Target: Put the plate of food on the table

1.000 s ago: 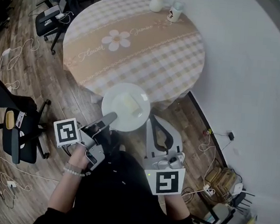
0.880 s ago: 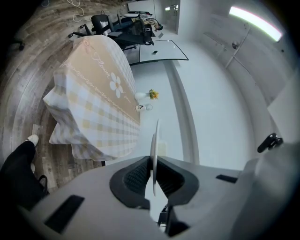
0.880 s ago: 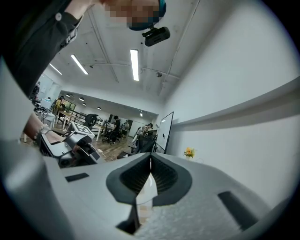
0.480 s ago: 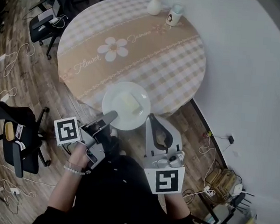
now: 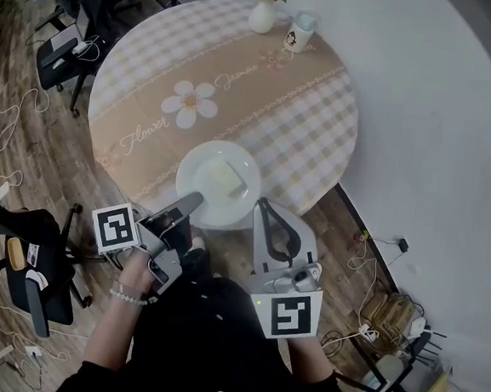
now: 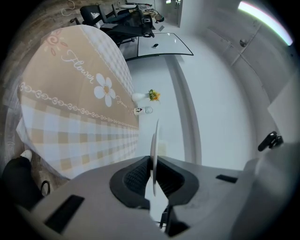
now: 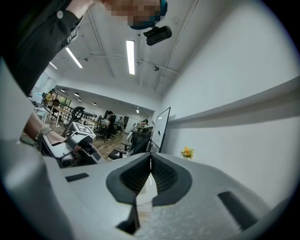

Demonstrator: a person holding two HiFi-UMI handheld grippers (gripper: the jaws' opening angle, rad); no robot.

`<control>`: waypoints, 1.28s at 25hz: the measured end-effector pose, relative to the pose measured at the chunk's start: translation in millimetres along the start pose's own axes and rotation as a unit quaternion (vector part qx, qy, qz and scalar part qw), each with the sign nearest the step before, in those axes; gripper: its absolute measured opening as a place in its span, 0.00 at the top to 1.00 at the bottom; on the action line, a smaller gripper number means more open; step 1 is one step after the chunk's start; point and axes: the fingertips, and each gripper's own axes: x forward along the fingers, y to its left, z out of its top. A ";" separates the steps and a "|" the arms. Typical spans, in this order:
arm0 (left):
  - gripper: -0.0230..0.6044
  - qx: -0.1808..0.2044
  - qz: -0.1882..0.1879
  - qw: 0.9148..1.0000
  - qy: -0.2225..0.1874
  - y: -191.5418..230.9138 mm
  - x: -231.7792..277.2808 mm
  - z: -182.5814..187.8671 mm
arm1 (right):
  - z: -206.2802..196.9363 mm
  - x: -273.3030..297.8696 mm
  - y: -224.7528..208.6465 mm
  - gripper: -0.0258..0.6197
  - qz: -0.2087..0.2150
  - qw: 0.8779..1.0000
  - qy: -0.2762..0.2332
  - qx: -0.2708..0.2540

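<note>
Head view: I'm mid-carry. The plate [image 5: 203, 197] with its pale food [image 5: 226, 179] hangs over the table's [image 5: 239, 79] near edge.

Left gripper view: my left gripper [image 6: 152, 163] is nearly closed, pinching the plate's rim.

Right gripper view: my right gripper [image 7: 150, 165] is clamped on the rim too.

Next, I judge: carry it forward, lower it level, then let go.

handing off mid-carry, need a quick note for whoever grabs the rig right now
Left gripper: fingers shut on the near rim of the plate.
Right gripper: fingers shut on the same rim, further right.
The plate, with pale food on it, is held above the near edge of the table.
Done: plate brought to the table.
Left: carry it further in, lower it, open both.
</note>
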 end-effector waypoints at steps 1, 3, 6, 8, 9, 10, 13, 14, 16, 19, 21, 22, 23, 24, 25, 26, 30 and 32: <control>0.94 0.000 0.001 1.000 0.002 0.8 2.4 4.7 | -0.5 4.9 -1.9 0.96 -0.002 1.000 0.001 0.000; 0.94 0.002 0.002 1.000 0.006 2.2 7.6 14.1 | -3.2 14.4 -5.5 0.96 -0.005 1.000 0.005 -0.002; 0.94 0.001 -0.002 1.000 0.011 3.2 13.2 26.2 | -6.3 27.7 -8.0 0.96 -0.012 1.000 0.010 0.002; 0.94 -0.001 -0.002 1.000 0.016 4.9 14.5 33.3 | -7.3 36.0 -7.2 0.96 -0.014 1.000 0.014 0.001; 0.94 -0.001 -0.002 1.000 0.018 5.4 15.3 37.1 | -7.7 40.3 -6.9 0.96 -0.015 1.000 0.016 0.000; 0.94 -0.001 -0.002 1.000 0.020 5.4 16.2 40.8 | -8.3 44.6 -6.7 0.96 -0.015 1.000 0.018 -0.001; 0.94 -0.004 -0.003 1.000 0.024 6.0 18.4 50.1 | -12.2 55.7 -7.0 0.96 -0.018 0.999 0.027 0.002; 0.94 -0.004 -0.003 1.000 0.025 6.8 19.2 52.9 | -14.1 58.8 -7.5 0.96 -0.020 0.999 0.030 0.003; 0.94 -0.003 -0.003 1.000 0.028 8.5 21.1 57.7 | -19.1 63.8 -8.8 0.96 -0.023 0.999 0.039 0.008; 0.94 -0.005 -0.001 0.999 0.033 11.1 23.9 61.1 | -28.7 68.4 -11.2 0.96 -0.026 0.998 0.055 0.025; 0.94 -0.006 0.000 0.999 0.037 11.9 25.8 62.4 | -35.3 70.6 -13.7 0.96 -0.028 0.997 0.066 0.042; 0.94 -0.005 0.000 0.999 0.038 12.1 26.6 62.8 | -38.7 71.4 -15.3 0.96 -0.030 0.996 0.070 0.052; 0.94 -0.004 0.001 0.999 0.039 12.3 27.4 63.1 | -42.4 71.9 -17.2 0.96 -0.032 0.995 0.075 0.062; 0.94 -0.004 0.001 0.999 0.040 12.4 28.0 63.3 | -46.2 72.5 -19.2 0.96 -0.034 0.994 0.080 0.072; 0.94 -0.004 0.000 0.999 0.040 12.5 28.6 63.6 | -49.9 73.3 -21.3 0.96 -0.035 0.993 0.082 0.079; 0.94 -0.005 -0.001 0.999 0.039 12.5 29.0 63.9 | -53.9 74.2 -23.2 0.96 -0.035 0.992 0.084 0.086; 0.94 -0.009 -0.005 0.999 0.032 13.1 30.4 66.0 | -74.8 77.6 -26.3 0.96 -0.024 0.983 0.105 0.151; 0.94 -0.013 -0.003 1.000 0.025 14.0 30.9 67.8 | -85.2 78.8 -26.6 0.96 -0.014 0.973 0.115 0.199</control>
